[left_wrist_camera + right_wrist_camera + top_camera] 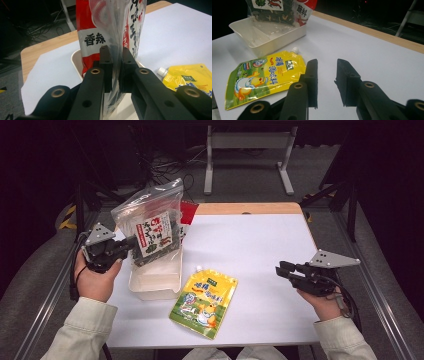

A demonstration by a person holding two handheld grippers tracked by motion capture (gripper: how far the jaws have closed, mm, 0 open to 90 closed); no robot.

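The left hand-held gripper (131,243) pinches a clear plastic zip bag of dark seaweed snacks (152,222) upright over the white rectangular plastic tray (154,282) on the white desk (260,250), while the right hand-held gripper (282,270), jaws spread, hovers beside a yellow spouted sauce pouch (204,301).

Crinkled clear glossy plastic zip bag (150,227) with a paper-look label, pinched between matt black plastic jaws of the left gripper (114,66), smooth white plastic tray (155,282), shiny yellow foil-like spout pouch (204,301), matt white tabletop (260,255) with a wood far edge
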